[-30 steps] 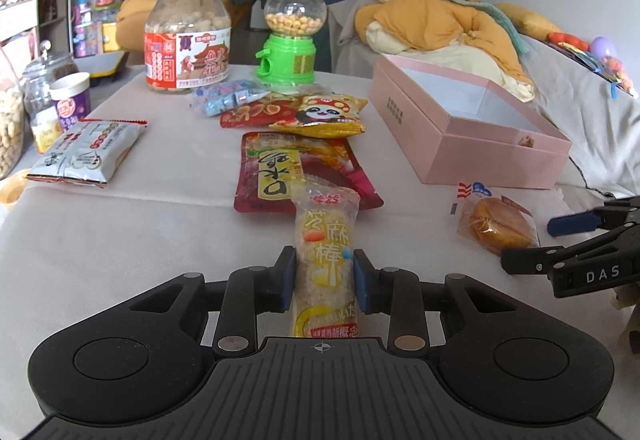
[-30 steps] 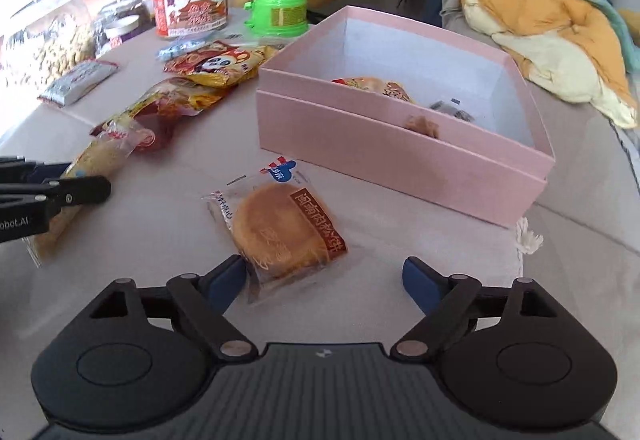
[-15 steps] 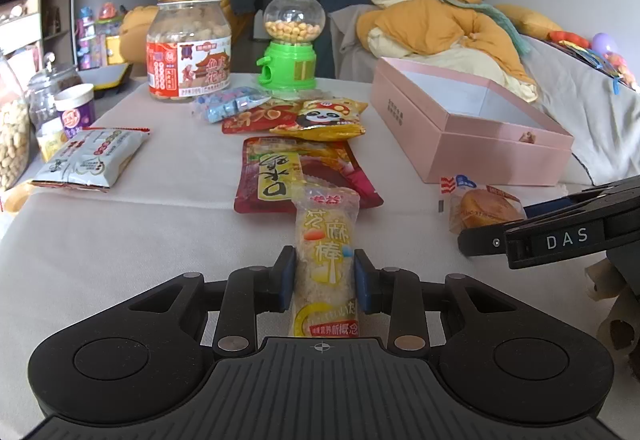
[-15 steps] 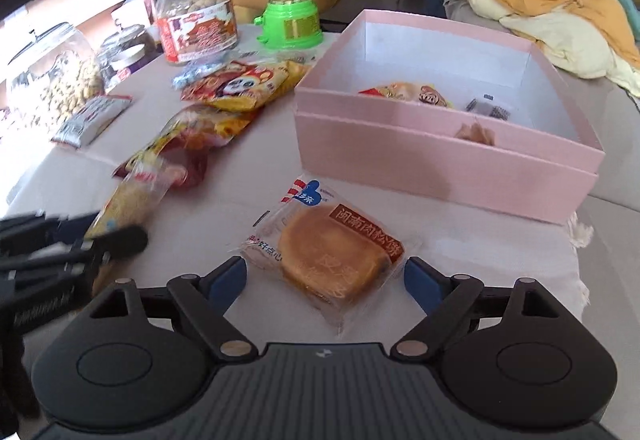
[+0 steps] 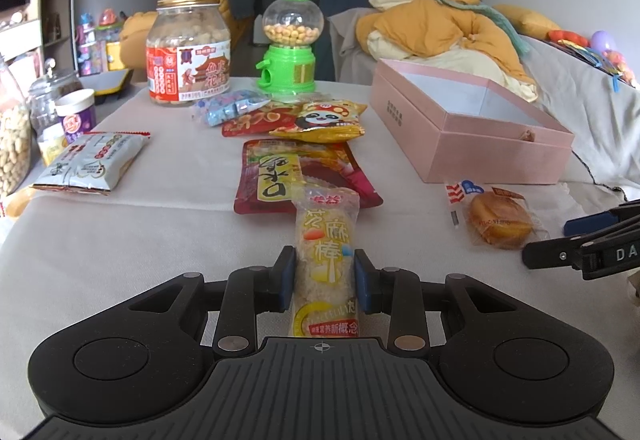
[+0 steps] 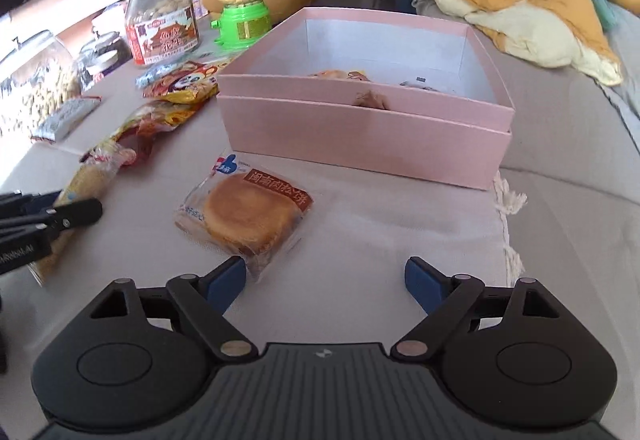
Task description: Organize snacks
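Observation:
My left gripper (image 5: pixel 325 278) is shut on a yellow sesame-stick packet (image 5: pixel 326 252), low over the table; it also shows in the right wrist view (image 6: pixel 82 192). My right gripper (image 6: pixel 325 284) is open and empty; its left finger touches the near corner of a wrapped round pastry (image 6: pixel 246 214), which lies on the cloth just ahead and left of centre. The pastry also shows in the left wrist view (image 5: pixel 500 220). An open pink box (image 6: pixel 360 136) stands behind it with a few snacks inside.
On the table lie a red snack bag (image 5: pixel 300 172), a panda bag (image 5: pixel 324 120), a blue candy bag (image 5: pixel 228 108) and a white packet (image 5: pixel 92 164). A peanut jar (image 5: pixel 188 52) and green gumball machine (image 5: pixel 290 48) stand at the back. Jars crowd the left edge.
My right gripper has swung and pulled back so the pastry lies ahead left of the jaws instead of between them. My left gripper keeps its hold, barely moved.

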